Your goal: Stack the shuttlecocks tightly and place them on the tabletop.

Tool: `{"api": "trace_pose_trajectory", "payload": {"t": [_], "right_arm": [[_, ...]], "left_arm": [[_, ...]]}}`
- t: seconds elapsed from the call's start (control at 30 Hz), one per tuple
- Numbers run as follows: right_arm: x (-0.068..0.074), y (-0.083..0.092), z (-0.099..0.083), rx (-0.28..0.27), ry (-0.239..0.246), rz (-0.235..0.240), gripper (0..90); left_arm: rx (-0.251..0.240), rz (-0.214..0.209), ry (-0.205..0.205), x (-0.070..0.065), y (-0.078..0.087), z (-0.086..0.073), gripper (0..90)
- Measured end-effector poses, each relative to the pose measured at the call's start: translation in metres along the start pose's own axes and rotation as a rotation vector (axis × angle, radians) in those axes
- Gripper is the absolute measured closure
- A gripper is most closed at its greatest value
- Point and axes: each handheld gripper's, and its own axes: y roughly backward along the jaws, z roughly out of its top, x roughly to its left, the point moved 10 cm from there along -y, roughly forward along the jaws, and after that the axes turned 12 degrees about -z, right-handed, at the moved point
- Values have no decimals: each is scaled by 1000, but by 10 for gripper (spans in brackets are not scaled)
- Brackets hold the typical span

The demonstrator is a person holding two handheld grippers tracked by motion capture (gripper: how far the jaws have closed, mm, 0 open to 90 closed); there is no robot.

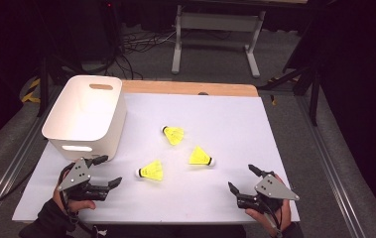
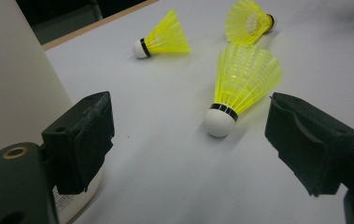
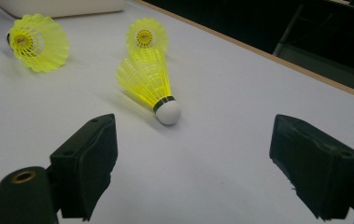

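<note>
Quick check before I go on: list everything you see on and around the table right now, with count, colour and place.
shuttlecocks: 3, yellow with white caps, lying on their sides mid-table; one nearest the left gripper, one nearest the right gripper, one farther back
bin: 1, white, with handle slots, back left of the table, nothing seen inside
table: 1, white top with a wooden strip along the far edge
metal frame: 1, light grey, on the floor beyond the table
cables: several, dark, on the floor behind the bin
left gripper: 1, black, near left, jaws open, holding nothing
right gripper: 1, black, near right, jaws open, holding nothing
</note>
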Motion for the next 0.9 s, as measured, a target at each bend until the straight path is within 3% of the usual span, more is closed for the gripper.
{"api": "trace_pose_trajectory", "payload": {"t": [0.2,0.3,0.6,0.73,0.77,0.9], "right_arm": [[0,-2,1,2,-12,10,164],[3,-6,1,11,-7,25,166],[19,-14,6,28,10,91,187],[30,-19,11,36,19,132,190],[33,-20,12,40,24,140,191],[40,-23,11,57,48,160,191]], "left_arm": [[13,-9,-16,-5,1,-2,166],[1,-8,-24,-6,4,-2,166],[28,-14,-46,-6,8,-6,164],[27,-29,-36,-6,6,-7,164],[39,-48,-20,-8,5,-9,164],[76,-83,-21,-10,-4,-8,167]]}}
